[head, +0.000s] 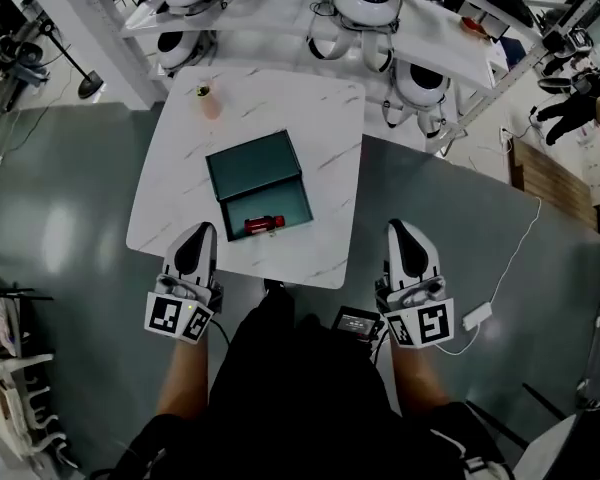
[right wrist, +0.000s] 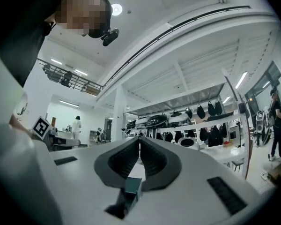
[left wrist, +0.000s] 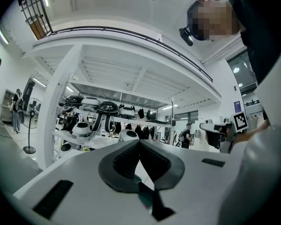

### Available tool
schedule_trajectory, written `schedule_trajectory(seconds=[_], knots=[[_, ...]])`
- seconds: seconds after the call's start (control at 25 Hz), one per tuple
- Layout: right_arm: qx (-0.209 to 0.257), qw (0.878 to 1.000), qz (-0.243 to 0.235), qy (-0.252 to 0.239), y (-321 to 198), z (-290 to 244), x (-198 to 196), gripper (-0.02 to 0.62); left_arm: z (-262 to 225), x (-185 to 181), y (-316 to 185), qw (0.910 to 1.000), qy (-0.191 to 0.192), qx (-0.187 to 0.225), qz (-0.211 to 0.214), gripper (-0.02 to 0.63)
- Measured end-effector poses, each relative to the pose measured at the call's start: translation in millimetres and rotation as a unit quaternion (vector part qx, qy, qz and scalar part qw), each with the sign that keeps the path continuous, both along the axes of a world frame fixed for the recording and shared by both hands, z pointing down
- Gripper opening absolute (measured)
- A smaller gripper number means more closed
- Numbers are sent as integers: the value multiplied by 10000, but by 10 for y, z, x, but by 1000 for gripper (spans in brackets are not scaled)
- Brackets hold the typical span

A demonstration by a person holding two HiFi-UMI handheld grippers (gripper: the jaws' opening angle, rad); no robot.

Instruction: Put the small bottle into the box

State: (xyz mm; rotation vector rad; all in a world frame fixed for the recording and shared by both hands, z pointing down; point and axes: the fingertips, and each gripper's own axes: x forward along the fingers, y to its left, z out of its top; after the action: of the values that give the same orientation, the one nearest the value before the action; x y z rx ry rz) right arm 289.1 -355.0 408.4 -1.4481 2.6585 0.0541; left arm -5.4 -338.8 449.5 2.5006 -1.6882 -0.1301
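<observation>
A small red bottle [head: 263, 225] is lying on its side inside the open teal box [head: 252, 163] on the white surface [head: 310, 108], its long axis running left to right, nearer the left gripper [head: 201, 232] than the right gripper [head: 400, 228], both hovering with jaws closed together and empty.

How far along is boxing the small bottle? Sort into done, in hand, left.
Done: a red bottle lies inside the open box. In hand: nothing; the left gripper and right gripper are both shut, empty. Left: nothing obvious, perhaps closing the box.
</observation>
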Motion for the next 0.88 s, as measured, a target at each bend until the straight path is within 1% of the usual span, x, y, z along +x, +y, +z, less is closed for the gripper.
schedule_trajectory(seconds=[0.12, 0.24, 0.44, 0.6, 0.68, 0.76, 0.88], knots=[[-65, 9999, 92, 38, 254, 123, 162, 37, -59, 173, 293, 9999, -135, 39, 21, 14], [-209, 9998, 11, 30, 478, 253, 209, 37, -125, 285, 592, 9997, -253, 37, 10, 14], [-399, 9989, -250, -73, 820, 453, 148, 37, -142, 410, 1071, 9990, -441, -86, -52, 14], [-583, 9968, -540, -103, 1107, 637, 12, 37, -50, 387, 1416, 9981, -527, -315, -103, 14], [-682, 9954, -666, -112, 1220, 709, -60, 37, 42, 397, 1521, 9978, -495, -435, -33, 14], [-754, 9943, -746, -74, 1352, 758, -125, 37, 153, 474, 1613, 9975, -462, -518, 128, 14], [-787, 9945, -690, -8, 1525, 794, -186, 37, 276, 594, 1708, 9968, -418, -543, 415, 14]])
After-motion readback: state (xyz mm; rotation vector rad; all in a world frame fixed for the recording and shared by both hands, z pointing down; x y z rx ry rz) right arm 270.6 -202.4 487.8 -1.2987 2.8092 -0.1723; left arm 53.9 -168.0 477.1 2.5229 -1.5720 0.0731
